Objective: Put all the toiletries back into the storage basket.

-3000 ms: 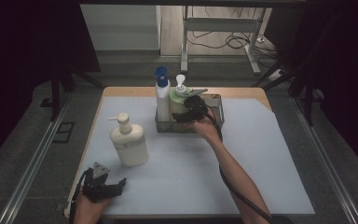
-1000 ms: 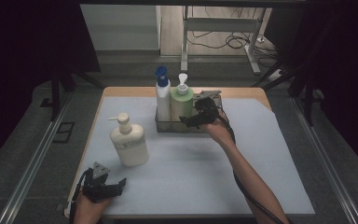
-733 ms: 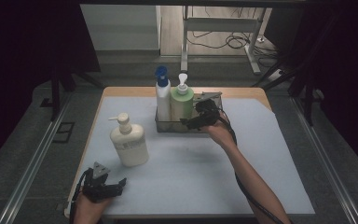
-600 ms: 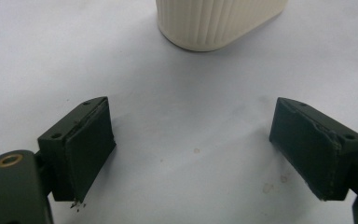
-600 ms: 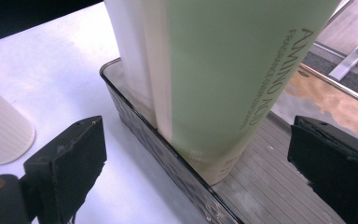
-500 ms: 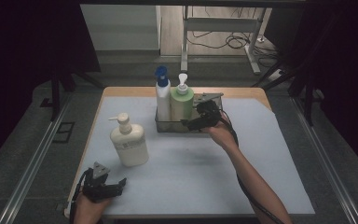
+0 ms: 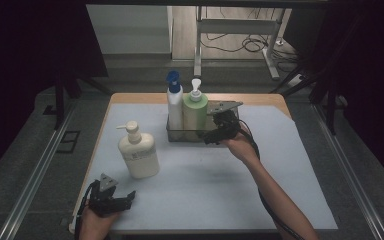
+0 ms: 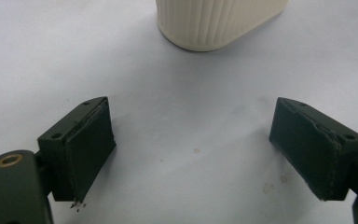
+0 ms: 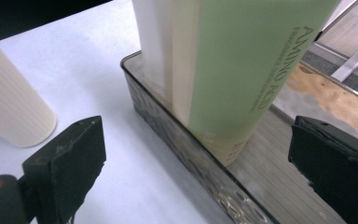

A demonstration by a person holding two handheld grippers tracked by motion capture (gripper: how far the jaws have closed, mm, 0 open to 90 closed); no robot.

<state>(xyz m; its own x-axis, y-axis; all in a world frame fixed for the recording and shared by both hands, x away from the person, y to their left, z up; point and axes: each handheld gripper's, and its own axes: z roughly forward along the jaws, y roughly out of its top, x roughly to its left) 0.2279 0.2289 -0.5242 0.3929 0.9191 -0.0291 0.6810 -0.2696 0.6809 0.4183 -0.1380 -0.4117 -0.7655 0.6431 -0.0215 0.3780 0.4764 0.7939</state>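
High view has my right gripper (image 7: pixel 219 131) at the front edge of the tray (image 7: pixel 180 135), jaws spread wide and holding nothing, the green bottle (image 7: pixel 195 112) upright inside it beside a blue-capped bottle (image 7: pixel 174 101). My left gripper (image 7: pixel 111 196) rests near the table's near edge, also agape and empty, with the cream pump bottle (image 7: pixel 138 153) just beyond it.

A lab-style recording booth: a pale sheet covers the wooden surface (image 7: pixel 280 165), dark curtains (image 7: pixel 35 45) hang on both sides, and metal rails (image 7: pixel 35 170) flank the floor. Behind, loose cables (image 7: pixel 240 42) trail past a metal frame (image 7: pixel 230 25) on a bare floor, under dim light.
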